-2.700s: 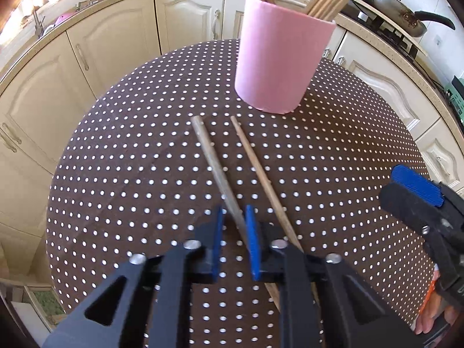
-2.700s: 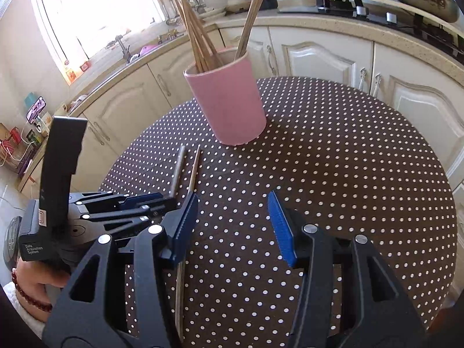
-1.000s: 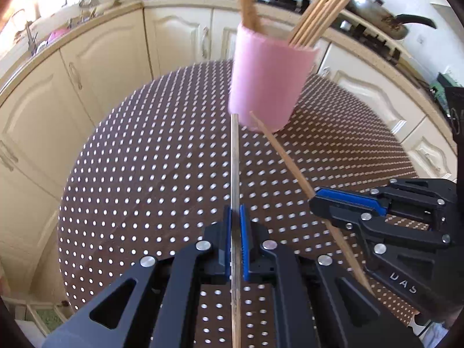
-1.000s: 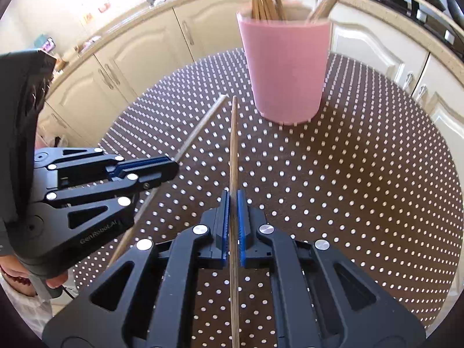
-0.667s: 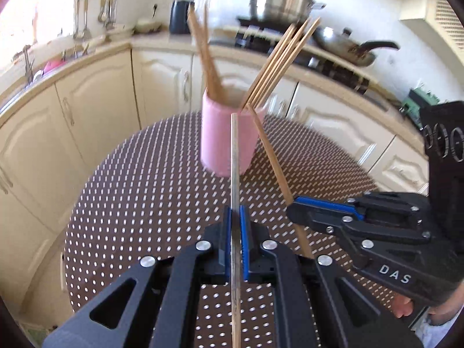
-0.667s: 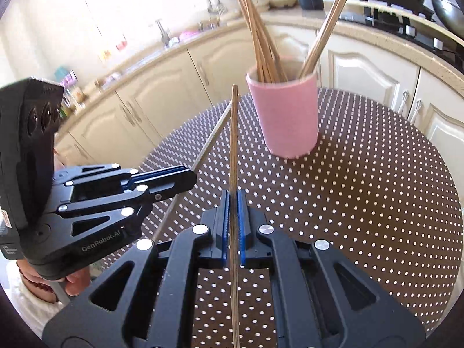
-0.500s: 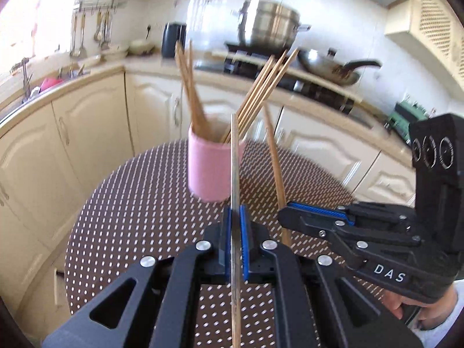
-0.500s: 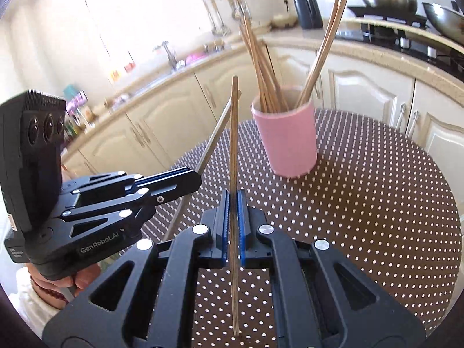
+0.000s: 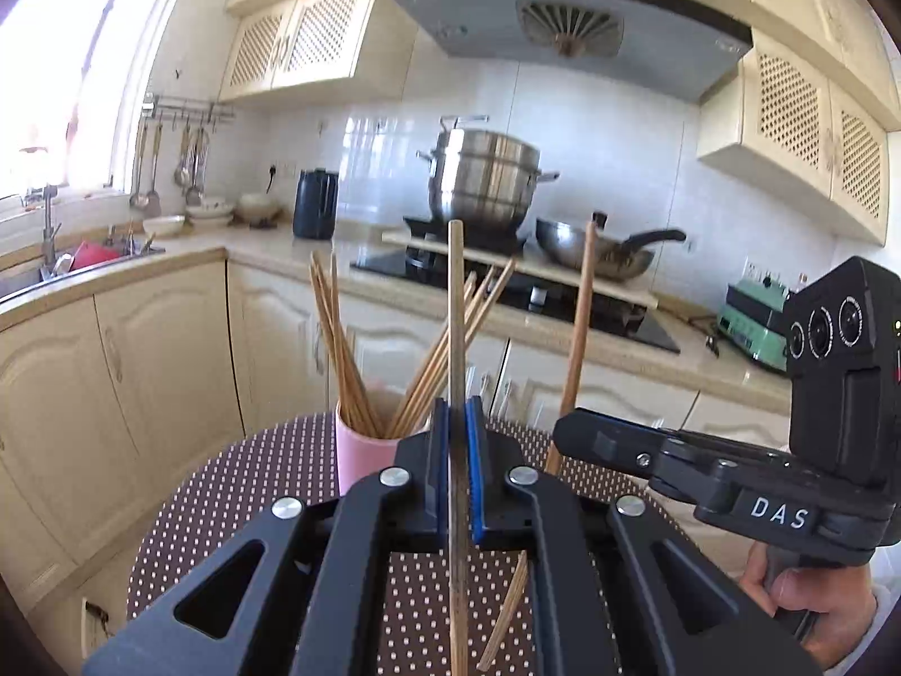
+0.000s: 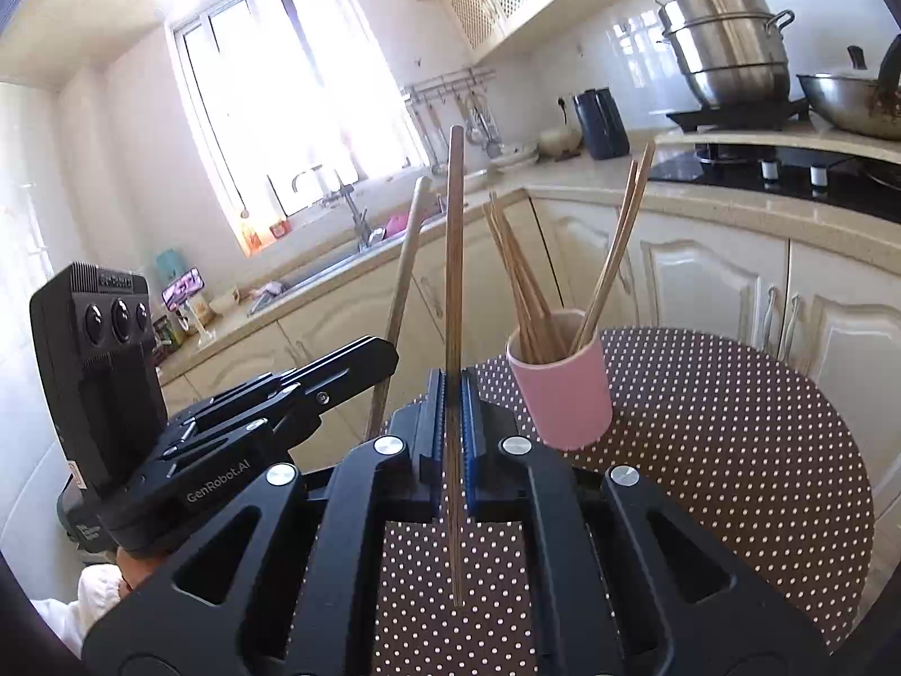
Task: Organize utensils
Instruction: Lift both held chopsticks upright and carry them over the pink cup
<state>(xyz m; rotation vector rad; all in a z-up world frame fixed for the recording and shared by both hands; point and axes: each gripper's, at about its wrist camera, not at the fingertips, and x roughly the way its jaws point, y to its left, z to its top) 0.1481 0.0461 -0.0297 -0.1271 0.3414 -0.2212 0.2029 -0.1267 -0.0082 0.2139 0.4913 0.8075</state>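
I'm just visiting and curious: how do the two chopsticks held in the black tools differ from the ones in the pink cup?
1. The held chopsticks, one in the left gripper and one in the right gripper, stand nearly upright; the cup's chopsticks lean outward.
2. Each held chopstick is alone in shut jaws; those in the pink cup sit loose in two bunches.

All look like plain wood.

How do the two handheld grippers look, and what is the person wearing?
Both are matte black plastic with cut-out triangular openings, silver round screw heads and blue ribbed pads on the fingers. The right gripper carries white letters "DAS" and a boxy black camera block with three lenses. The left gripper has the same block and reads "GenRobot.AI". A white sleeve shows behind it.
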